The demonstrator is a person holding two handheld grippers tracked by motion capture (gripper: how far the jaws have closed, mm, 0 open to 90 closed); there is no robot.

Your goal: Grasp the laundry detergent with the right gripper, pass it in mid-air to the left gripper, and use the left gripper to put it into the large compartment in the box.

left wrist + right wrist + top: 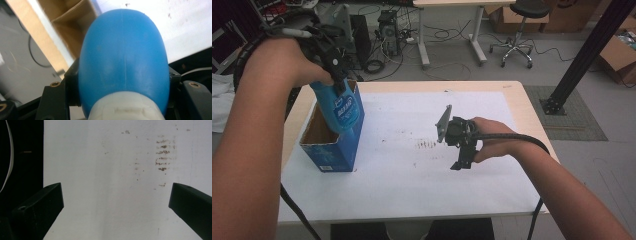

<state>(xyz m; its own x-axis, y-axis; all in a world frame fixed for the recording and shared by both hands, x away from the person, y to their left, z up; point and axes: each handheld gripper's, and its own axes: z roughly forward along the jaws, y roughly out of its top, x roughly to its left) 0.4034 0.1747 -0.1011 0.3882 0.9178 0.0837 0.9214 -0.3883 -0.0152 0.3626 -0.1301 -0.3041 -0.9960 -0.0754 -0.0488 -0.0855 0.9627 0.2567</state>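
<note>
Left gripper [337, 82] is clamping one blue bottle [339, 110] above one box [332, 145], seemingly empty; right gripper [460, 162], at three o'clock, is gaping, holding nothing.

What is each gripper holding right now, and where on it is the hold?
The left gripper is shut on the blue bottle near its white-capped top end, above the open blue box. The right gripper is open and holds nothing.
</note>
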